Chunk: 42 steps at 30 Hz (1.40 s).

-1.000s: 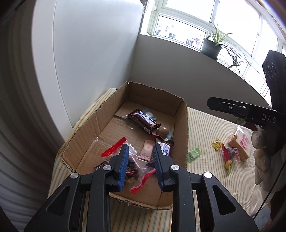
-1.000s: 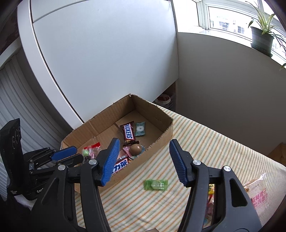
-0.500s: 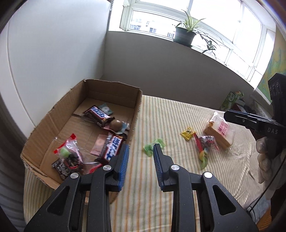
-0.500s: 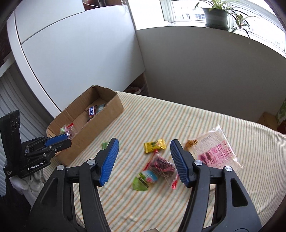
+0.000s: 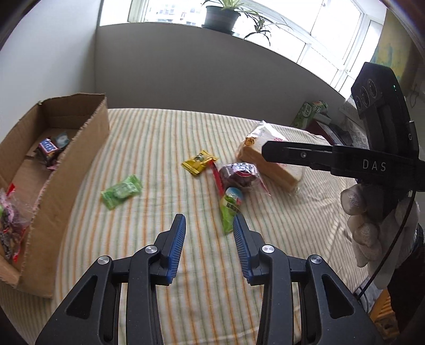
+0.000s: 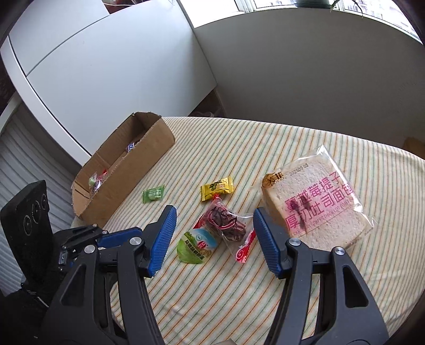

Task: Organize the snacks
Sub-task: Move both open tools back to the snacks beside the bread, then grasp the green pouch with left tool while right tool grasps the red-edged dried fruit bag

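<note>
A cardboard box [image 5: 79,148] [image 6: 148,156] with several snacks inside stands at the table's left. Loose on the striped cloth lie a green candy [image 5: 121,191] [image 6: 153,194], a yellow candy [image 5: 199,162] [image 6: 216,188], a clear bag of dark dried fruit [image 5: 239,173] [image 6: 224,220], a green-topped packet [image 5: 230,205] [image 6: 198,245] and a wrapped bread slice [image 5: 276,162] [image 6: 313,204]. My left gripper [image 5: 209,231] is open and empty, just short of the green-topped packet. My right gripper [image 6: 213,228] is open and empty above the dried fruit bag.
The striped cloth [image 5: 159,132] covers the whole table. A grey wall and window sill with a potted plant [image 5: 221,16] stand behind. White cabinet doors [image 6: 106,66] rise behind the box. A green carton [image 5: 309,112] sits off the table's far right.
Both grippers swung right, away from the box toward the loose snacks. My left gripper's jaws have opened wider. The right gripper now hangs over the dried fruit bag.
</note>
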### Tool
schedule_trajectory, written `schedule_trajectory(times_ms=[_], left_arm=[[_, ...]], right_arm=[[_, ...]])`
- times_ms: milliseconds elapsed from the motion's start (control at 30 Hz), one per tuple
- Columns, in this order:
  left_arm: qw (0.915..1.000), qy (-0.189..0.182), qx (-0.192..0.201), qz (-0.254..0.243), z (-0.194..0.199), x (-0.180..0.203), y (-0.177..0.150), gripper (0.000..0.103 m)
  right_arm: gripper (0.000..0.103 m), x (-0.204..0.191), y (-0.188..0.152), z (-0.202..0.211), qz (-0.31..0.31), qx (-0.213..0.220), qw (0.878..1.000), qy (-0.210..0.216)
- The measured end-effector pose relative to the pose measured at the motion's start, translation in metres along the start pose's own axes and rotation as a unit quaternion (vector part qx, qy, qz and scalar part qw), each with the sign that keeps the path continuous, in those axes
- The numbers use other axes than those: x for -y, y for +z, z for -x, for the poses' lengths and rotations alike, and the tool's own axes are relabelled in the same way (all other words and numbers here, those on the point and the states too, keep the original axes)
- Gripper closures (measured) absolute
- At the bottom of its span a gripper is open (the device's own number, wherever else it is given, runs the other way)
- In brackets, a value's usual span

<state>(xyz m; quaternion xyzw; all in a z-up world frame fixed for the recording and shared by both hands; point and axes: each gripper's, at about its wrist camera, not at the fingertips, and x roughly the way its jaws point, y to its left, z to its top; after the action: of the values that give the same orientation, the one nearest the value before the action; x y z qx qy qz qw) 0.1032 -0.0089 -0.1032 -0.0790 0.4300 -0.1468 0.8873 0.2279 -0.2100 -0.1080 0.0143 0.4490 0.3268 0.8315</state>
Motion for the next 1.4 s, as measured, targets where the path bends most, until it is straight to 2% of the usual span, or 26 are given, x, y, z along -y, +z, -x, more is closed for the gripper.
schedule_trajectory(times_ms=[100, 300, 567, 733, 833, 967, 1000, 1400], left_arm=[[0.9999, -0.011, -0.007, 0.009, -0.011, 0.004, 0.001, 0.067], [0.9994, -0.021, -0.013, 0.024, -0.03, 0.009, 0.005, 0.067], [0.9995, -0.015, -0.02, 0.02, -0.047, 0.016, 0.006, 0.067], [0.9994, -0.011, -0.025, 0.021, -0.056, 0.018, 0.007, 0.068], [0.9994, -0.013, -0.026, 0.019, -0.057, 0.018, 0.007, 0.068], [0.9992, -0.019, -0.029, 0.021, -0.057, 0.017, 0.007, 0.079], [0.9993, -0.016, -0.029, 0.018, -0.057, 0.018, 0.006, 0.081], [0.9994, -0.006, -0.021, 0.027, -0.042, 0.009, 0.0, 0.082]], right_arm=[[0.04, 0.001, 0.003, -0.013, 0.006, -0.017, 1.0, 0.009], [0.04, 0.004, 0.004, -0.038, 0.028, -0.045, 0.999, -0.005], [0.04, 0.008, -0.001, -0.055, 0.045, -0.073, 0.996, -0.001], [0.041, 0.002, -0.005, -0.061, 0.064, -0.081, 0.994, -0.02], [0.053, 0.002, -0.005, -0.063, 0.064, -0.087, 0.994, -0.025], [0.062, 0.003, -0.007, -0.063, 0.069, -0.091, 0.993, -0.038], [0.063, 0.003, -0.007, -0.062, 0.068, -0.091, 0.993, -0.039], [0.07, 0.006, -0.019, -0.04, 0.036, -0.074, 0.995, -0.047]])
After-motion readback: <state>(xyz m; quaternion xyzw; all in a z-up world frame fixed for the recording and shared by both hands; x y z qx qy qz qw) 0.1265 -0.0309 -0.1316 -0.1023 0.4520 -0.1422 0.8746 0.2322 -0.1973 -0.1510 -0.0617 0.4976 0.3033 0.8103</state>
